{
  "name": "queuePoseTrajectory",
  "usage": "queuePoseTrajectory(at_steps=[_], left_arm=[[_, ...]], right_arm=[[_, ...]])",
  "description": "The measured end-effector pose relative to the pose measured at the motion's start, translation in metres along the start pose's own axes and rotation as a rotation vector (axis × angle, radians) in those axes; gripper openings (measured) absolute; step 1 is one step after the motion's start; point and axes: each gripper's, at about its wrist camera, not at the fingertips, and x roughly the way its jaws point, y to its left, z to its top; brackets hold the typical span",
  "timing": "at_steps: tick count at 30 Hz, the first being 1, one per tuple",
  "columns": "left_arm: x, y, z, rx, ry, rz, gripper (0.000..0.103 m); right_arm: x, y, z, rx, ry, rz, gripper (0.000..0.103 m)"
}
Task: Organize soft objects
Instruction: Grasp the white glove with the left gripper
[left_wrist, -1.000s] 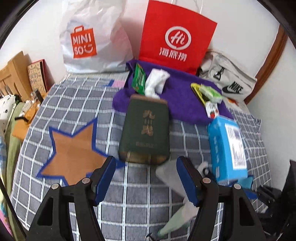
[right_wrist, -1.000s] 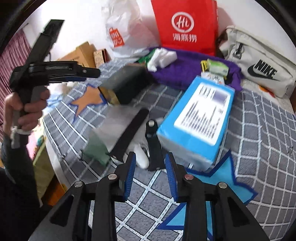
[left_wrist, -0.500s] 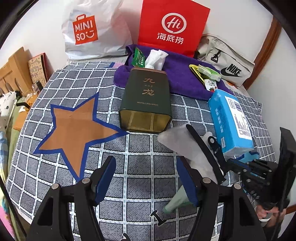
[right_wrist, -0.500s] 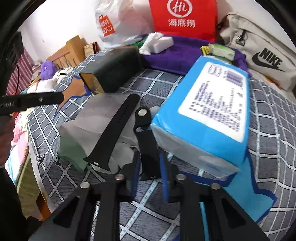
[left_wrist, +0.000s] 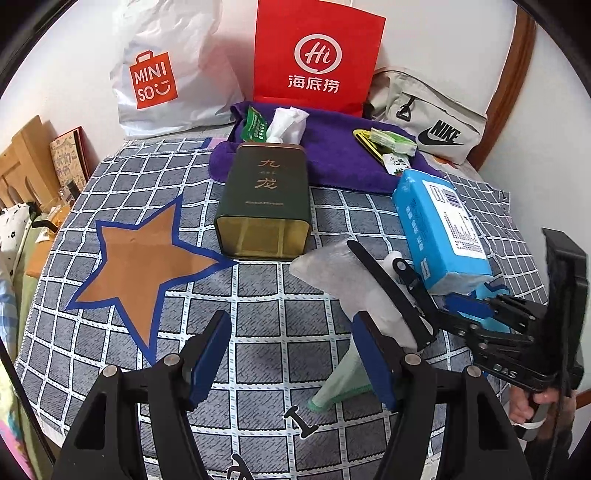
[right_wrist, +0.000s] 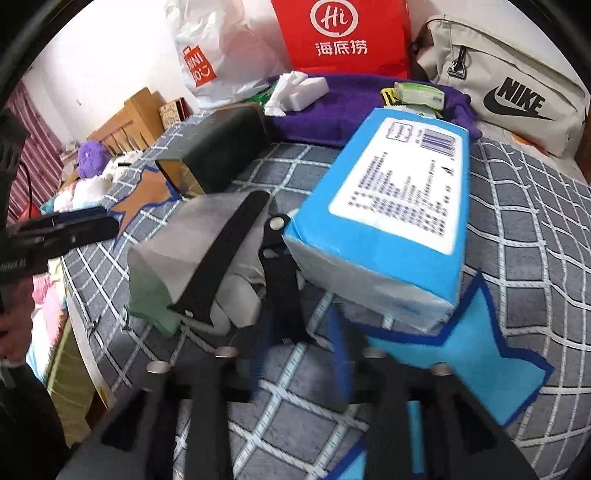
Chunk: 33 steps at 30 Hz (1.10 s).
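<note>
A black watch strap (left_wrist: 384, 284) (right_wrist: 221, 254) lies across a frosted plastic bag with a green edge (left_wrist: 332, 273) (right_wrist: 173, 258), next to a blue tissue pack (left_wrist: 439, 229) (right_wrist: 391, 218). My right gripper (right_wrist: 295, 350) has its blue pads on both sides of the strap's short black piece (right_wrist: 282, 295); the frame is blurred, so contact is unclear. It also shows in the left wrist view (left_wrist: 443, 317). My left gripper (left_wrist: 291, 358) is open and empty above the checked cloth (left_wrist: 258, 314), just left of the bag.
A dark green tin (left_wrist: 264, 199) lies on its side beside an orange star patch (left_wrist: 144, 258). A blue star patch (right_wrist: 480, 339) sits under the tissue pack. A purple towel (left_wrist: 332, 155) with small packets, a red bag (left_wrist: 317, 55), a white bag (left_wrist: 166, 74) and a Nike pouch (left_wrist: 428, 110) line the back.
My right gripper has pushed forward onto the strap's short piece and its jaws have spread. My left gripper has pulled back and up, staying open.
</note>
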Motion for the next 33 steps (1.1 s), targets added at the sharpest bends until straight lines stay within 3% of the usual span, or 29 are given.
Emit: queuePoseTrajectory(at_steps=[4,5,6,8,9,22,26,28,30,33], left_arm=[[0.001,0.003,-0.002,0.001,-0.003,-0.014,0.066],[0.001,0.004,-0.002,0.001,-0.003,-0.015,0.066],[0.002,0.005,-0.003,0.001,-0.003,-0.015,0.066],[0.002,0.009,-0.004,-0.004,-0.004,-0.014,0.066],[0.002,0.011,-0.005,-0.008,-0.004,-0.013,0.066],[0.007,0.024,-0.022,-0.044,0.032,-0.05,0.066],[0.008,0.018,-0.023,-0.03,0.036,-0.071,0.066],[0.007,0.015,-0.024,-0.017,0.032,-0.088,0.066],[0.005,0.012,-0.025,-0.006,0.031,-0.098,0.066],[0.008,0.007,-0.027,0.01,0.036,-0.123,0.066]], right_arm=[[0.015,0.0,0.002,0.025,0.017,0.003,0.038],[0.016,0.001,0.003,0.027,0.011,0.001,0.034],[0.016,0.001,0.003,0.023,0.004,0.006,0.02],[0.014,0.002,0.004,0.026,0.005,0.023,0.016],[0.011,0.003,0.003,0.022,-0.002,0.018,0.007],[-0.018,0.009,-0.024,-0.009,0.017,0.022,0.004],[-0.017,0.012,-0.025,-0.028,0.004,0.001,0.007],[-0.012,0.01,-0.021,-0.011,0.0,0.011,0.016],[-0.006,0.008,-0.016,0.008,-0.005,0.026,0.035],[0.006,0.012,-0.014,-0.009,0.006,0.007,0.041]])
